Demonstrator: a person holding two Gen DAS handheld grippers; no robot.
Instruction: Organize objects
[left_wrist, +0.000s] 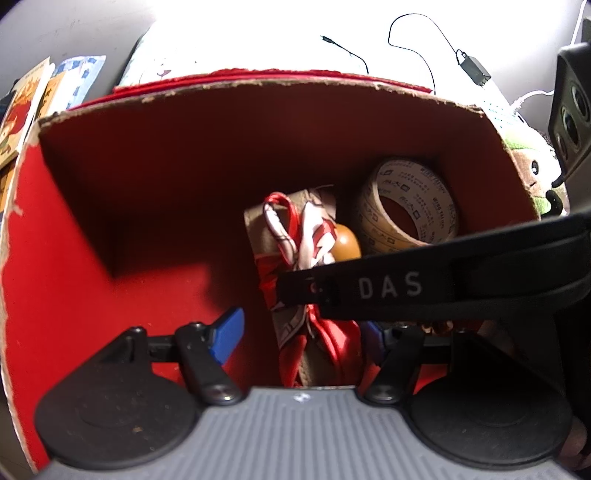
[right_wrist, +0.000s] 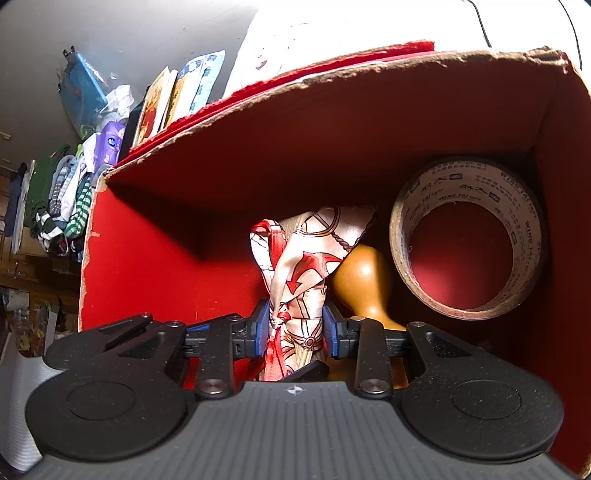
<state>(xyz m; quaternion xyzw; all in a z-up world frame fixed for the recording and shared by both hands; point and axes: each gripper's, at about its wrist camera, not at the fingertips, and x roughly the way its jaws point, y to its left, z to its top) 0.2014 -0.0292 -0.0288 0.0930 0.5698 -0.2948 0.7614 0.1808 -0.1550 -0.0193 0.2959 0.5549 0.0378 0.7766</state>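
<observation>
Red box: a worn cardboard box (right_wrist: 229, 280) with torn edges fills both views; both grippers reach down into it.
Scarf bundle: a red-and-cream patterned scarf (right_wrist: 303, 266), wrapped round something tan, lies at centre frame on the box floor.
Right gripper (right_wrist: 295, 328): jaws clamped on the scarf, the blue pads pressing it from both sides at lower centre of the right wrist view.
Left gripper (left_wrist: 301, 334): jaws apart; one blue pad shows clearly at lower left of centre, the other is half hidden behind the right gripper's black arm, which crosses the frame. The scarf lies between them, and I cannot tell whether it touches either pad.
Wooden piece: a smooth brown rounded object (right_wrist: 364, 284) sits just beside the scarf on its right side, touching it.
Tape roll: a tan printed roll (right_wrist: 467, 240) leans in the box's right far corner, near the wooden piece.
Task state: the scarf looks placed inside; release appears not yet done.
Risk, snag: slippery cloth could cling to the pads and lift out again when the right gripper withdraws.
Risk, crowding: two grippers in one box could knock each other, or nudge the wooden piece into the tape roll.
</observation>
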